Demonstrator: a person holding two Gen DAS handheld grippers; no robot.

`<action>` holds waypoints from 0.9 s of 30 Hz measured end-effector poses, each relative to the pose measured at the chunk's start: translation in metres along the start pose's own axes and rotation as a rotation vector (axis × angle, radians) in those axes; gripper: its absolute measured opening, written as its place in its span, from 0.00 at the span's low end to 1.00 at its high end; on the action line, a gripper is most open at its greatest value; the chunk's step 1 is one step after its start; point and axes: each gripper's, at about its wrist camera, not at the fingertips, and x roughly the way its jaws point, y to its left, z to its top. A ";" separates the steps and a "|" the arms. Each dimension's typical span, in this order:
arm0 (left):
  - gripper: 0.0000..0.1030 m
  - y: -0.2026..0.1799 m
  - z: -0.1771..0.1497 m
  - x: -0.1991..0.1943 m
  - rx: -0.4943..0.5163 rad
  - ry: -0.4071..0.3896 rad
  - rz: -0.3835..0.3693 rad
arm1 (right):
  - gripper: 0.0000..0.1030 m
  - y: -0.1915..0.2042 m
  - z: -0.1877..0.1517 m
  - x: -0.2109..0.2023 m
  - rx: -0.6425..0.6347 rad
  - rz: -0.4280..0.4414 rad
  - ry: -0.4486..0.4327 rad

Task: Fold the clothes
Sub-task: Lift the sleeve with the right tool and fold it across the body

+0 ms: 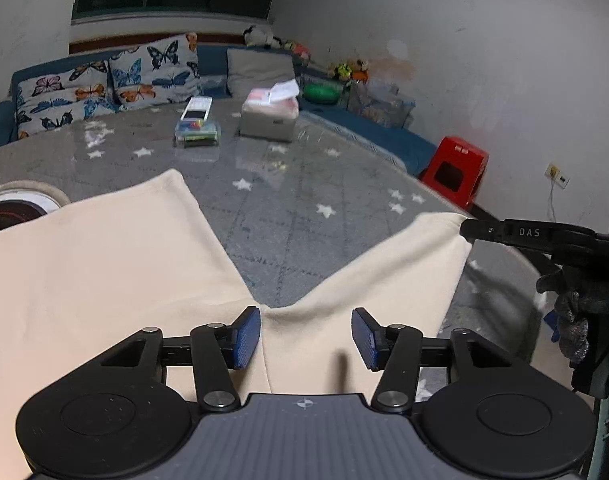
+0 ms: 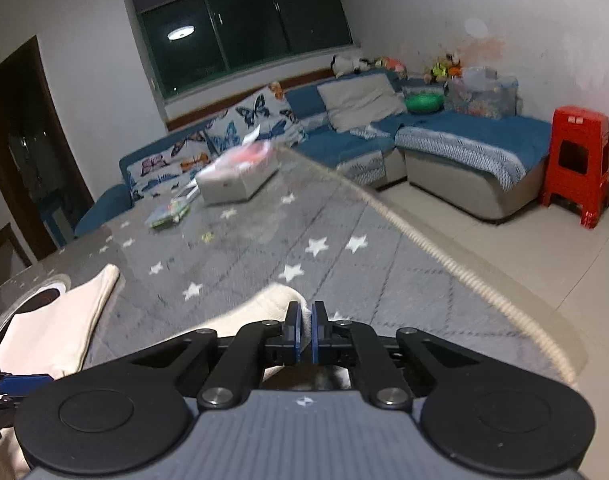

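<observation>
My right gripper (image 2: 305, 326) has its blue fingers (image 2: 293, 326) pinched together on a bunched edge of the cream garment (image 1: 104, 264); a sliver of the cloth shows between the pads. In the left wrist view that same gripper reaches in from the right edge and holds the far corner of the garment's right-hand leg just off the surface.

My left gripper (image 1: 305, 338) stands with its fingers (image 1: 246, 338) apart over the crotch of the garment, where the two legs split into a V. The pads press on nothing; the cloth lies beneath and between them.

The garment lies spread on the bench (image 1: 288, 184), which is covered by a grey cloth with white stars. Its left-hand leg lies flat and wide, and its far corner lies near a round white and dark object (image 1: 20, 204) at the bench's left edge.

Further back on the bench sit a clear plastic box (image 1: 196, 130) with a white remote on top and a grey tissue box (image 1: 269, 114). Behind them runs a blue sofa (image 2: 464, 136) with butterfly cushions (image 1: 104, 84), and a red stool (image 2: 578, 160) stands by the wall.
</observation>
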 end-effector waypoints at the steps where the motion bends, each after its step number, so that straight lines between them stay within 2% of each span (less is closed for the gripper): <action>1: 0.52 -0.001 0.000 -0.003 0.002 -0.005 -0.008 | 0.04 0.000 0.002 -0.004 0.002 0.003 -0.007; 7: 0.55 -0.004 -0.002 0.005 -0.005 0.008 -0.040 | 0.04 0.003 0.012 -0.022 0.030 0.036 -0.048; 12: 0.66 -0.004 -0.004 0.016 -0.033 0.026 -0.069 | 0.04 0.011 0.019 -0.043 0.021 0.067 -0.086; 14: 0.66 -0.005 -0.007 0.015 -0.031 0.024 -0.071 | 0.04 0.017 0.023 -0.053 0.014 0.087 -0.102; 21: 0.67 0.003 -0.018 -0.028 -0.053 -0.027 -0.097 | 0.04 0.046 0.042 -0.088 -0.047 0.168 -0.160; 27: 0.69 0.027 -0.040 -0.080 -0.083 -0.076 -0.072 | 0.04 0.098 0.061 -0.104 -0.168 0.274 -0.176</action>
